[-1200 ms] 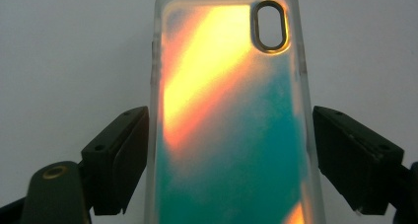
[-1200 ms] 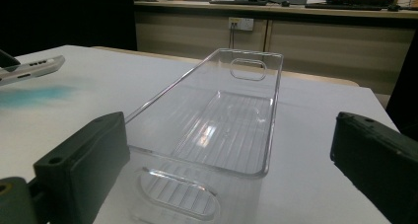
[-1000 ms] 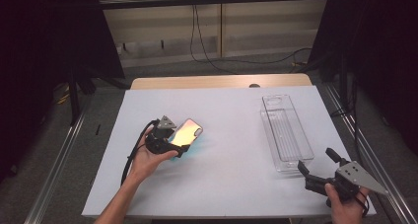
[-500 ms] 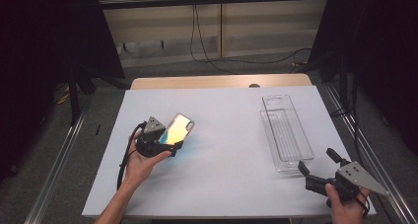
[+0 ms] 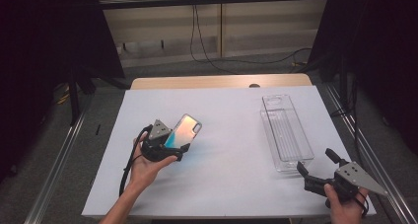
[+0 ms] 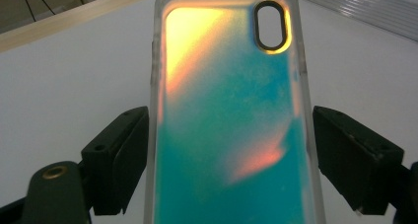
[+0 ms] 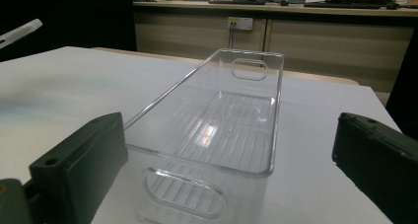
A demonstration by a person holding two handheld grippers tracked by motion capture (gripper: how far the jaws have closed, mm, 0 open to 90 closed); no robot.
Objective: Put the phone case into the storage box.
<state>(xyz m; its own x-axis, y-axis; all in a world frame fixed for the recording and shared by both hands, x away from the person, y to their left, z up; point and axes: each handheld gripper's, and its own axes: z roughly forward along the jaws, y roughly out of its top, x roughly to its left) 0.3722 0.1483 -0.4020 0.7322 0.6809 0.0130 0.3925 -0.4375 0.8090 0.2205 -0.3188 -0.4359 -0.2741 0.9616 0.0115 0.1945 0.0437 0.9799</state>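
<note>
An iridescent teal-and-orange phone case (image 5: pixel 184 130) with a clear rim is held just above the white table by my left gripper (image 5: pixel 177 141). In the left gripper view the case (image 6: pixel 226 135) stands lengthwise between the black jaws, which press on its two long edges; the left gripper (image 6: pixel 229 130) is shut on it. The camera cut-out points away from the hand. Near the front right corner my right gripper (image 5: pixel 316 162) stands open with nothing between its fingers. It faces the near end of a clear plastic bin (image 5: pixel 264 116).
The empty clear bin (image 7: pixel 277 110) lies lengthwise at the right of the white table top (image 5: pixel 231 184), with a handle slot at each end. A wooden strip (image 5: pixel 207 82) runs along the far edge. Metal rails flank the table, and cables lie on the floor beyond.
The left hand has shifted a little with the case and turned it, so that it points more toward the far edge. The right gripper has stayed where it was.
</note>
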